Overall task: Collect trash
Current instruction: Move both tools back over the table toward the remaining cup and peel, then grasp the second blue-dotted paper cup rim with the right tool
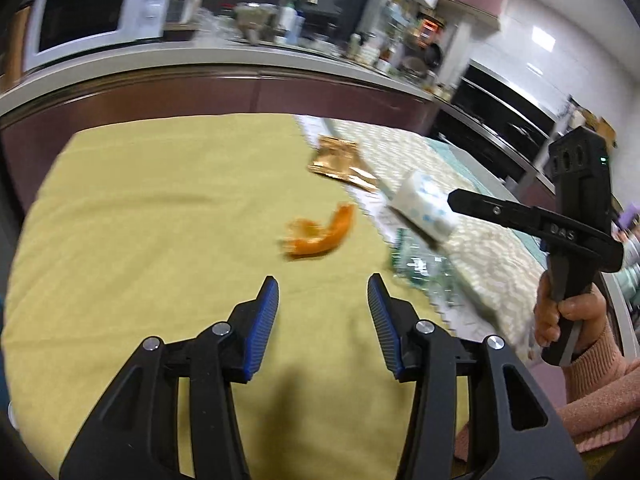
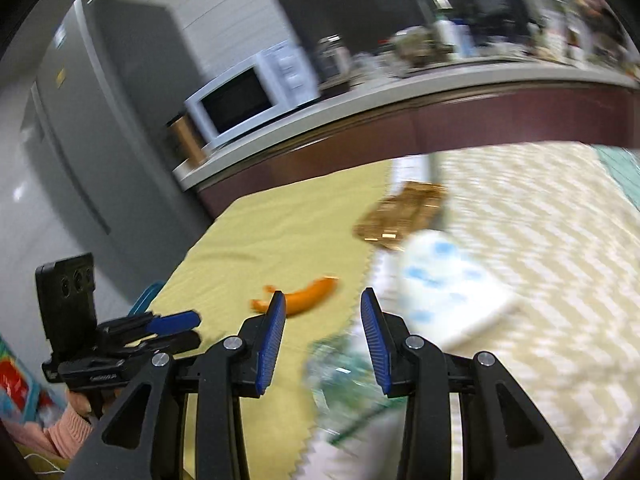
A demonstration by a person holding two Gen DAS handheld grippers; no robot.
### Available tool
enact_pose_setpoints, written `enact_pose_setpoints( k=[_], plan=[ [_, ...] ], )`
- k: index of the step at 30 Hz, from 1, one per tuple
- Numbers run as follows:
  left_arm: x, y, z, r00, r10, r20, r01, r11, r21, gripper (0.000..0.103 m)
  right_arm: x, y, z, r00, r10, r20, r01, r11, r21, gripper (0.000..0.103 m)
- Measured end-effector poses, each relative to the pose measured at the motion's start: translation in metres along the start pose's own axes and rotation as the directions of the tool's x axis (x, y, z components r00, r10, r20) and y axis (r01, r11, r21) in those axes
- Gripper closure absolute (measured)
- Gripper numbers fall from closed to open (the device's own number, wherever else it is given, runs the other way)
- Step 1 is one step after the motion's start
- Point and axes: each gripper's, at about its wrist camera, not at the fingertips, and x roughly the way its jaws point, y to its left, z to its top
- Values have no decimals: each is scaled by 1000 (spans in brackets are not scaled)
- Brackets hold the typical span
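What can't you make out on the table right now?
- Clear plastic wrapper: right wrist view, motion blur and the right gripper finger hide its shape.
- White blue-dotted packet: left wrist view, blurred; print unreadable.
- Gold wrapper: blurred in both views; label unreadable.
- Orange peel: edges smeared.

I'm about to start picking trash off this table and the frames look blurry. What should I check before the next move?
1. Left gripper empty, blue pads apart: ok.
2. Right gripper empty, pads apart: ok.
3. Orange peel lies free on the yellow cloth: ok.
4. Gold wrapper unobstructed: ok.
5. Crumpled clear plastic sharp enough to aim at: not ok, blurred.
6. Trash bin in view: not ok.
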Motion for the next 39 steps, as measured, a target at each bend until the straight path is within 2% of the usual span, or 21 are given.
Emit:
enact_pose_setpoints(
  k=[4,10,19,23,26,28,29,35,39],
  plan=[
    [17,-16,7,1000,13,-12,-12,1000,21,55,-8,-27,-7,999,-33,14,32,997,67,66],
    [45,-5,22,994,92,-61,-94,995,-28,50,-4,-54,-16,1000,-3,10,1,987,161,66],
    [75,-3,31,988,85,-132,-88,996,-20,46,9,-65,-11,997,76,20,-79,972,220,67],
    [82,-5,33,987,79,-138,-82,997,-13,53,12,-67,-8,995,96,24,-98,968,232,77],
    [88,-5,38,987,69,-143,-72,997,-18,69,13,-70,-7,994,109,28,-112,963,246,85],
    [90,-7,37,988,63,-143,-66,998,-16,74,13,-71,-6,993,115,33,-119,960,252,87],
    [90,-8,36,988,62,-143,-64,998,-12,82,13,-72,-6,992,117,36,-123,959,255,88],
    [87,-15,33,990,47,-130,-47,999,2,91,15,-68,-4,990,131,43,-137,960,245,97],
    [83,-19,30,991,30,-133,-30,1000,7,88,17,-65,-2,990,137,42,-143,961,236,98]
  ],
)
